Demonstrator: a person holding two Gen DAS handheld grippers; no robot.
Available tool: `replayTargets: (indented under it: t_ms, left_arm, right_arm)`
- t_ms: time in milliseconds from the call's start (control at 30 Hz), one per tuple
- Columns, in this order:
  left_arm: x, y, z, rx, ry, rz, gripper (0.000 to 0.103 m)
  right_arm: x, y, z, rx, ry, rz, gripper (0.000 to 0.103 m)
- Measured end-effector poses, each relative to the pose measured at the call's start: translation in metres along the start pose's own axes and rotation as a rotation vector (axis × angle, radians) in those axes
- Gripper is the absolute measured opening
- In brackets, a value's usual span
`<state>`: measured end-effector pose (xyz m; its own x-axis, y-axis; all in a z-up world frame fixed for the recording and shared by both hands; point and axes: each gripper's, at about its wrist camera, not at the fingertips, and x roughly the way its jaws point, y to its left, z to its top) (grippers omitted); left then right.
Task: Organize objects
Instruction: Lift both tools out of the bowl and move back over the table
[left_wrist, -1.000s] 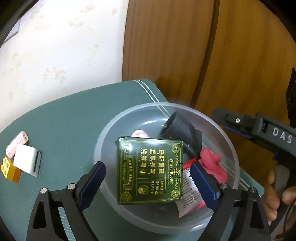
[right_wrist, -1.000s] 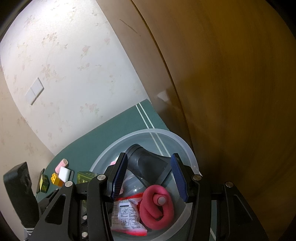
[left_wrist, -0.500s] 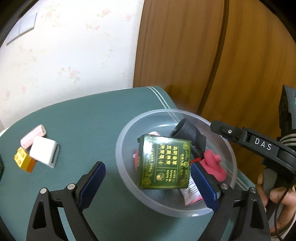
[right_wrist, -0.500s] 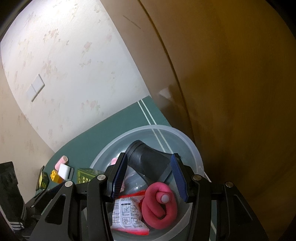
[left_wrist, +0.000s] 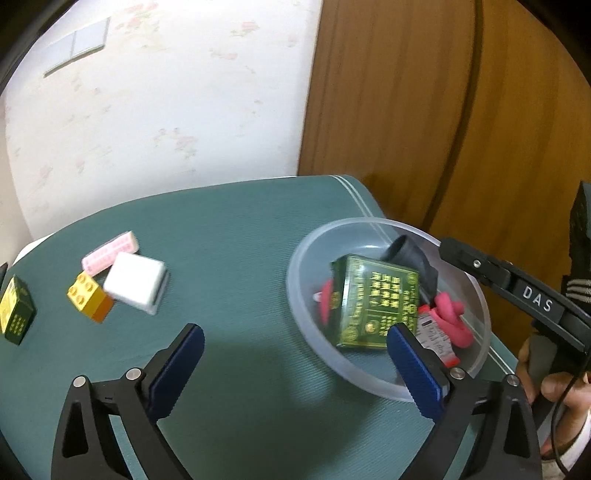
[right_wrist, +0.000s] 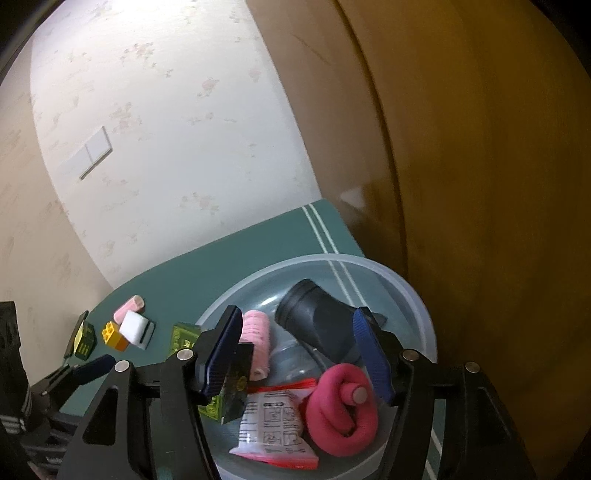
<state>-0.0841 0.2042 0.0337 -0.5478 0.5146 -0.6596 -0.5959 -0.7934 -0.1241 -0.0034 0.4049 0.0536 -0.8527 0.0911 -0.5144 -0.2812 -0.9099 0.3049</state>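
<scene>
A clear plastic bowl (left_wrist: 295, 291) stands at the right end of the green mat. In it a green box with gold print (left_wrist: 376, 302) leans against a dark grey funnel-shaped piece (left_wrist: 410, 254), beside a pink twisted roll (left_wrist: 450, 314) and a red-and-white packet (left_wrist: 436, 339). My left gripper (left_wrist: 295, 354) hangs over the mat just left of the bowl, jaws still opening, nothing between them. My right gripper (right_wrist: 297, 347) hovers over the bowl (right_wrist: 417, 295), jaws opening; the grey piece (right_wrist: 317, 321) and a pink roller (right_wrist: 255, 339) lie below the gap, untouched.
On the mat's left lie a pink roller (left_wrist: 109, 253), a white block (left_wrist: 135, 282), a yellow-and-orange brick (left_wrist: 90, 301) and a small green box (left_wrist: 14, 310). A wooden door stands behind the bowl, a papered wall behind the mat. A hand (left_wrist: 557, 387) holds the right gripper.
The green box, earlier framed by my left fingers, now lies in the bowl. My left gripper has drawn back and left of the bowl. The right jaws have widened.
</scene>
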Motion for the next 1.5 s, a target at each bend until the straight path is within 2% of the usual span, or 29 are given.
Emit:
replayTargets:
  t_ms: [33, 800, 1100, 1500]
  left_arm:
    - [-0.001, 0.003, -0.001, 0.009, 0.003, -0.014, 0.101]
    - [-0.024, 0.068, -0.017, -0.093, 0.011, 0.088, 0.101]
    - [-0.037, 0.085, -0.019, -0.120, -0.004, 0.099, 0.101]
    - [-0.052, 0.121, -0.023, -0.165, -0.023, 0.138, 0.101]
  right_arm:
    - [0.000, 0.002, -0.001, -0.006, 0.001, 0.006, 0.064]
    - [0.002, 0.035, -0.009, -0.111, 0.004, 0.062, 0.064]
    - [0.001, 0.068, -0.009, -0.202, 0.005, 0.070, 0.064]
    - [0.020, 0.126, -0.014, -0.308, 0.042, 0.142, 0.067]
